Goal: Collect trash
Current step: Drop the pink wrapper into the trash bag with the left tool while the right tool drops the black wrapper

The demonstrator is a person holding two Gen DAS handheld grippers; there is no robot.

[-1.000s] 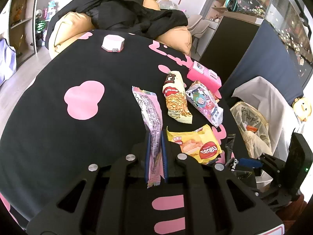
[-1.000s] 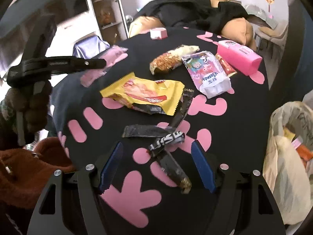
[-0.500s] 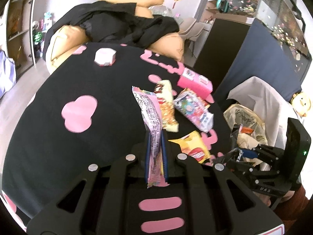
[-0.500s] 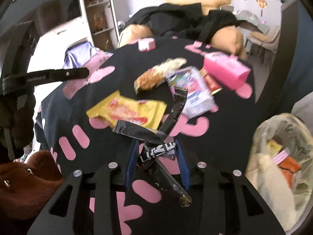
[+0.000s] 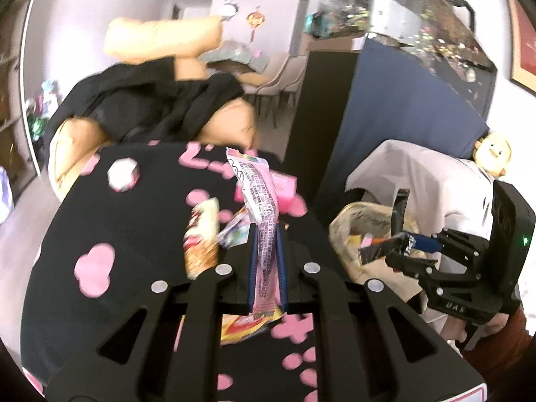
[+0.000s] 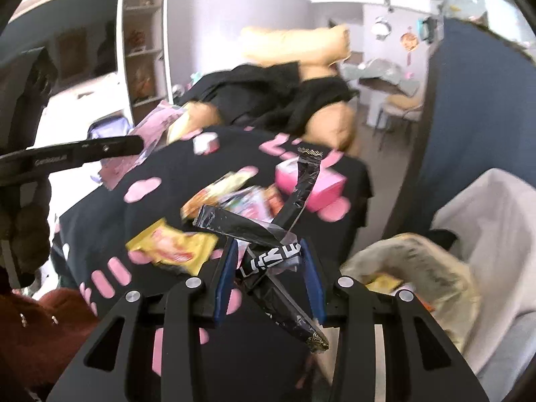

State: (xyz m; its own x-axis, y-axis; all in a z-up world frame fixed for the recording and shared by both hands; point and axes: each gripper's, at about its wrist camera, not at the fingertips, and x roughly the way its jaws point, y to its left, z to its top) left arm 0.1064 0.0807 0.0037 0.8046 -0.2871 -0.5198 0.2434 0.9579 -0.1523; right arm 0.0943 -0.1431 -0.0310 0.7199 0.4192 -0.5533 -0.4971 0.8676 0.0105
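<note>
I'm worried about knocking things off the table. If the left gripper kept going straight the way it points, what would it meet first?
Probably the pink box, lying straight ahead past the pink wrapper that the left gripper clamps. Blur leaves depth unclear.

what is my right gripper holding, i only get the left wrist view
observer: A crumpled black wrapper with white lettering, clamped between the blue pads of the right gripper.
operator: any of it hanging loose
observer: Yes. One strip with a gold-printed end pokes out behind the pads, toward the camera.
operator: what trash lies nearest it on the table
observer: A yellow wrapper, flat on the black cloth just left of that gripper.
</note>
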